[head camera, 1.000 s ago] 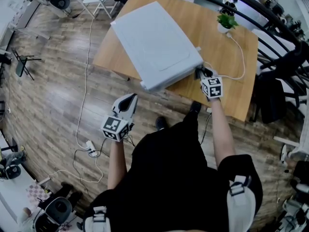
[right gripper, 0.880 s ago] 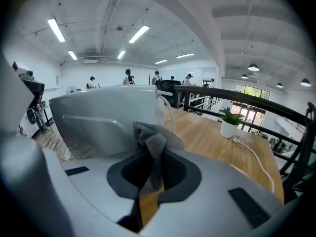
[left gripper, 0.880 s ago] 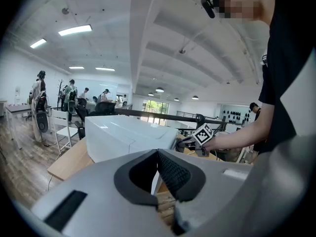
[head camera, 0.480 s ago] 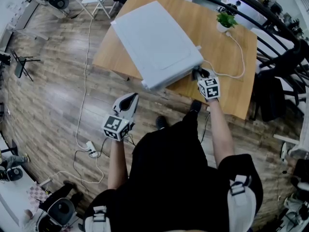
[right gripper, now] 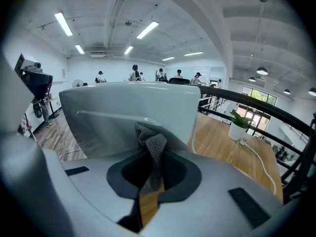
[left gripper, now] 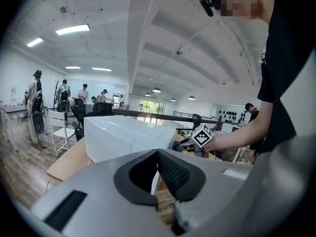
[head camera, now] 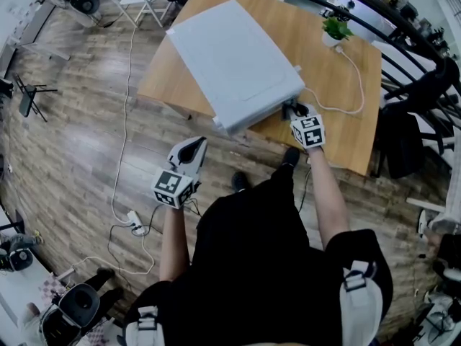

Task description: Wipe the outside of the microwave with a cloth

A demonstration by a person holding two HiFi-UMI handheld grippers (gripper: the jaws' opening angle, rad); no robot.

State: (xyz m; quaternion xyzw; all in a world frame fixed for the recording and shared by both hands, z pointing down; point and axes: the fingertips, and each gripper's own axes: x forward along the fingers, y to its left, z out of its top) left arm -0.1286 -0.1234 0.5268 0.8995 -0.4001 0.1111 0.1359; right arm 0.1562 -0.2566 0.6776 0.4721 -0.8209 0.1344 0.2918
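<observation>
Bright ceiling light, fisheye-warped dark edges.

Right gripper point(right gripper: 152, 180) clamps cloth point(right gripper: 151, 143) against the microwave point(right gripper: 123, 110).

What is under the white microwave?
The microwave stands on the wooden table. The tabletop directly beneath it is covered, so anything there cannot be seen.

So the right gripper point(head camera: 292, 111) with the cloth point(right gripper: 152, 147) is sliding a bit toward 9 o'clock in the head view, tucking in closer against the microwave's point(head camera: 230, 60) near side.
</observation>
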